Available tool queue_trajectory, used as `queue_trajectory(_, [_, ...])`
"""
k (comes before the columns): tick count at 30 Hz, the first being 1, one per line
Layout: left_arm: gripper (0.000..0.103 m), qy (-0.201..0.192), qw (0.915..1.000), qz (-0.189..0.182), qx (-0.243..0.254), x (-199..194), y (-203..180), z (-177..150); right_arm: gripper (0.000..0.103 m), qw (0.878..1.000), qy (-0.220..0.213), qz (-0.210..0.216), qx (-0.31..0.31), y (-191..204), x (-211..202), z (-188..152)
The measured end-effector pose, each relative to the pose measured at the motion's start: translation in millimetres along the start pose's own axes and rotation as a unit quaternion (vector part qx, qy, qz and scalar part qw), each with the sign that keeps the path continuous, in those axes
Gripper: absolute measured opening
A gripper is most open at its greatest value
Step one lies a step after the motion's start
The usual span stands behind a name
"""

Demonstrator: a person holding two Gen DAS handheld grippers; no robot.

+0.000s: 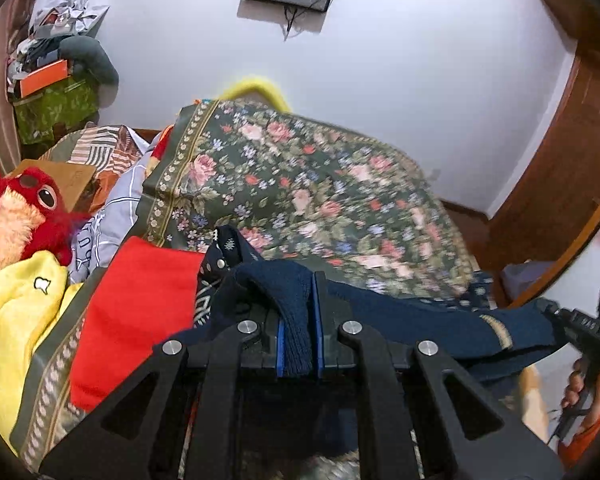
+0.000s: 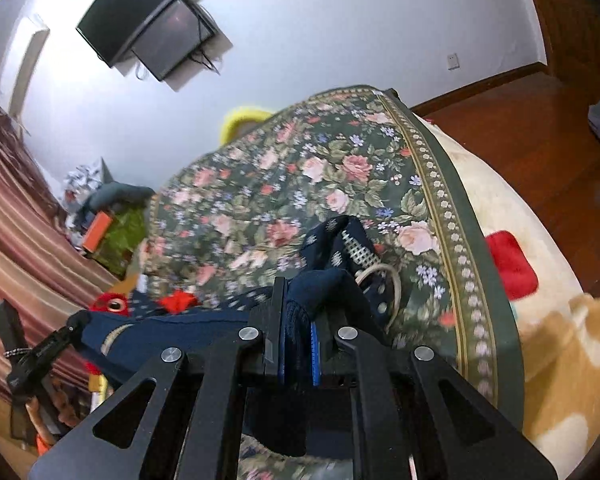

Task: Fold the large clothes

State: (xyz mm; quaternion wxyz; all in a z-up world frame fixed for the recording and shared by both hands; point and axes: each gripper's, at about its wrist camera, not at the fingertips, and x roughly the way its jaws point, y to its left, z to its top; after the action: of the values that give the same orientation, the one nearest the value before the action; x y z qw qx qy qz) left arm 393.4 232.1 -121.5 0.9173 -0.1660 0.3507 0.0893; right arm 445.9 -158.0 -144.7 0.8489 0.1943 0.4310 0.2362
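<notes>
A dark navy garment (image 1: 428, 316) with small white dots and a pale drawstring hangs stretched between both grippers above the bed. My left gripper (image 1: 298, 320) is shut on a bunched navy edge of it. My right gripper (image 2: 296, 332) is shut on the other bunched edge of the garment (image 2: 332, 280), with the drawstring loop just right of the jaws. The right gripper also shows at the far right of the left wrist view (image 1: 580, 328), and the left gripper at the far left of the right wrist view (image 2: 48, 348). The rest of the garment hangs below the grippers, hidden.
A green floral bedspread (image 1: 300, 184) covers the bed (image 2: 340, 168). A red cloth (image 1: 140, 308), yellow cloth (image 1: 24, 312) and red plush toy (image 1: 16, 216) lie at left. A cream blanket (image 2: 540, 280) lies at right. White wall with screens (image 2: 148, 20) behind; wooden floor (image 2: 520, 120) at right.
</notes>
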Motion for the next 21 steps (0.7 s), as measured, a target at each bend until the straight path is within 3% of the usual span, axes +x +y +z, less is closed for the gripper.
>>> queue_trajectory(6, [0.010, 0.045, 0.9985, 0.032, -0.010, 63, 14, -6, 0.008, 0.999, 0.024, -0.023, 0.007, -21, 45, -2])
queue_trajectory(12, [0.015, 0.100, 0.9939, 0.037, -0.028, 113, 34, -26, 0.008, 0.999, 0.043, -0.025, 0.016, -40, 65, -12])
queue_trajectory(15, [0.016, 0.111, 0.9930, 0.031, -0.024, 119, 38, -33, 0.010, 0.998, 0.051, -0.017, 0.017, -43, 59, -13])
queue_trajectory(18, [0.019, 0.116, 0.9926, 0.037, 0.005, 110, 31, -34, 0.022, 0.997, 0.064, -0.031, 0.017, -43, 52, -13])
queue_trajectory(21, [0.036, 0.122, 0.9911, 0.050, 0.021, 91, 27, -31, 0.025, 0.997, 0.053, -0.055, 0.004, -44, 30, -15])
